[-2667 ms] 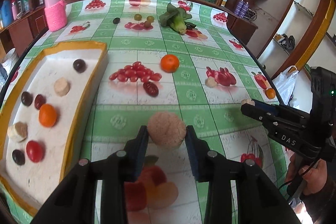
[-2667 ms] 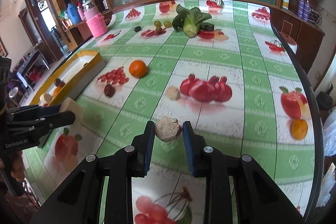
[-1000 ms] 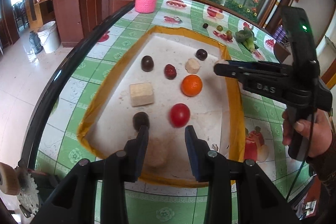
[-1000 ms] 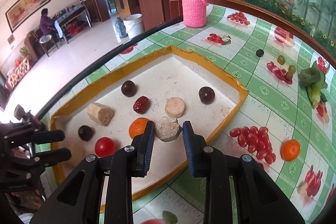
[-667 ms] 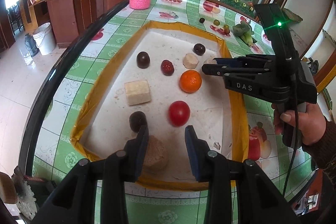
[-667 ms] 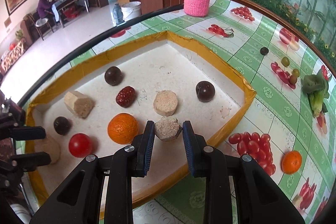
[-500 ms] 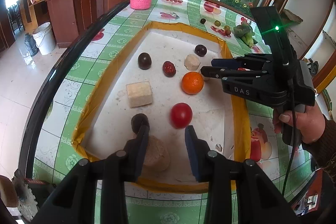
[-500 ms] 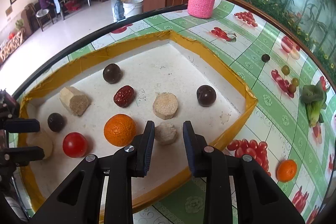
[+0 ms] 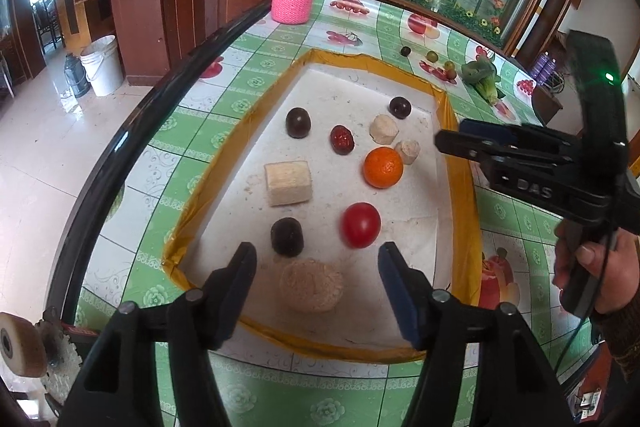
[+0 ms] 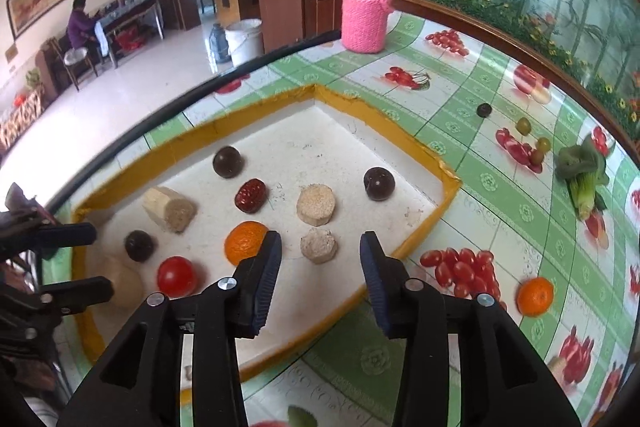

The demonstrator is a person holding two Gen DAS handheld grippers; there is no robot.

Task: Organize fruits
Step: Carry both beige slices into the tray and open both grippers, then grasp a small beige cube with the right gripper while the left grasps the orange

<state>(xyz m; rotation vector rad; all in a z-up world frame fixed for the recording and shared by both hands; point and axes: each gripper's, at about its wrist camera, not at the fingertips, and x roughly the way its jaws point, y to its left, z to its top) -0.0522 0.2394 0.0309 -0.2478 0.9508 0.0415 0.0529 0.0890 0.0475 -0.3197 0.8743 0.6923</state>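
Both of my grippers have let go since a second ago. My left gripper (image 9: 316, 259) then pinched the big round tan cake (image 9: 311, 285); now its jaws are opening, the fingers stand clear on either side, and the cake lies on the white floor of the yellow-rimmed tray (image 9: 464, 187) near its close edge, just below the dark plum (image 9: 287, 235) and beside the red tomato (image 9: 360, 225). My right gripper (image 10: 320, 255) is opening too: the small tan piece (image 10: 319, 245) it carried into the tray now sits on the tray floor between the spread fingers, touched by neither, just beside the orange (image 10: 245, 242) and below the round tan slice (image 10: 315, 205). From the left camera I see that same small piece resting against the orange, ahead of the right gripper's tips. Outside the tray, a second orange (image 10: 535, 296) lies on the green fruit-print tablecloth (image 10: 500, 195), with a leafy green vegetable (image 10: 582, 171) farther off.
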